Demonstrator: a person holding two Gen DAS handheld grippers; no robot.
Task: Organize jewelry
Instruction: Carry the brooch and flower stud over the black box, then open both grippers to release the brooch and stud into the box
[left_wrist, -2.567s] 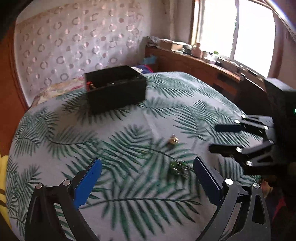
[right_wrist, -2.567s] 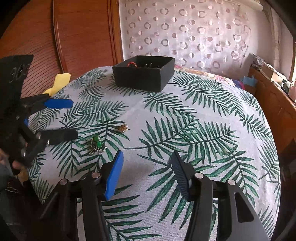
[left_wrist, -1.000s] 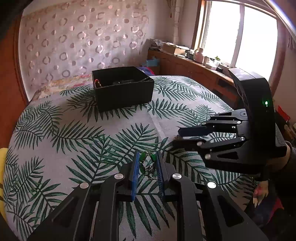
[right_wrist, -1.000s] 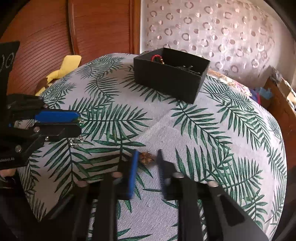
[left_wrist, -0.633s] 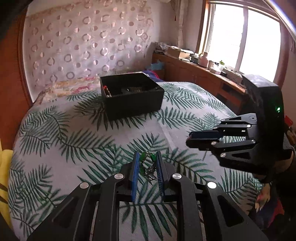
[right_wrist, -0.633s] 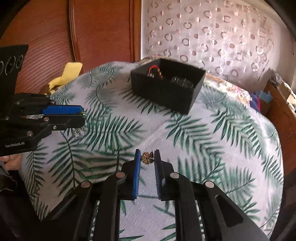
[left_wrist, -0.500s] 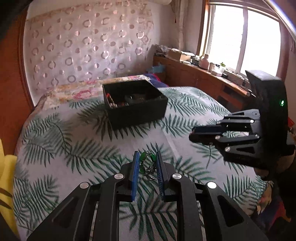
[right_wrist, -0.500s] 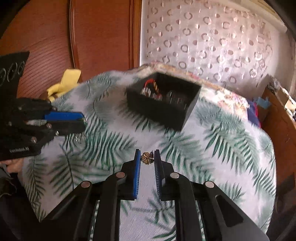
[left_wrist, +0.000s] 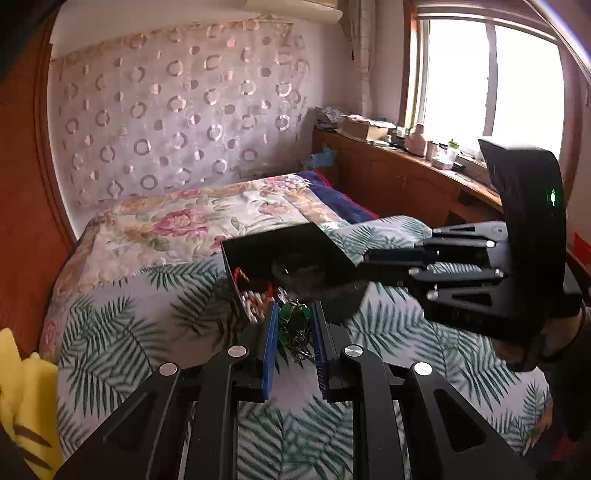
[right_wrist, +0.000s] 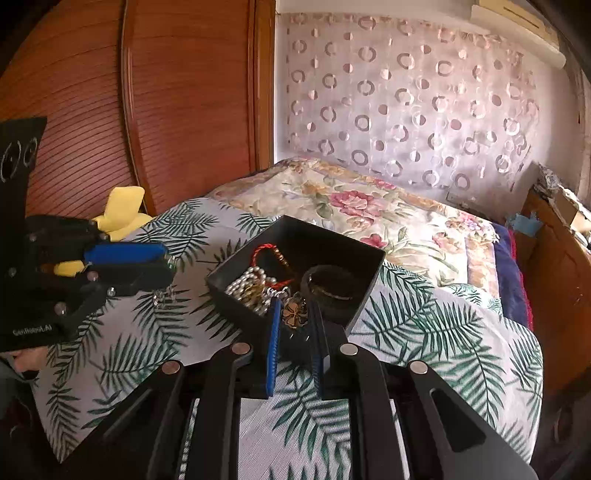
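Observation:
My left gripper (left_wrist: 294, 325) is shut on a green-stone piece with a dangling metal chain (left_wrist: 297, 332), held just in front of the black jewelry box (left_wrist: 284, 247). My right gripper (right_wrist: 293, 314) is shut on a small gold flower-shaped piece (right_wrist: 294, 314), hovering at the box's (right_wrist: 365, 262) near corner. Inside the box lie a pearl strand (right_wrist: 245, 284), a red cord bracelet (right_wrist: 266, 251) and a dark bangle (right_wrist: 332, 284). In the left wrist view the right gripper (left_wrist: 373, 260) reaches to the box's right side. The left gripper (right_wrist: 166, 266) shows at the left of the right wrist view, its chain hanging below.
The box sits on a palm-leaf cloth (right_wrist: 443, 332) over a bed, with a floral quilt (right_wrist: 351, 199) behind it. A yellow soft item (right_wrist: 122, 210) lies by the wooden wardrobe at the left. A wooden counter with clutter (left_wrist: 406, 162) runs under the window at the right.
Both grippers, each keeping its piece, have risen and moved forward across the cloth toward the black box, which now looks much closer and shows its contents.

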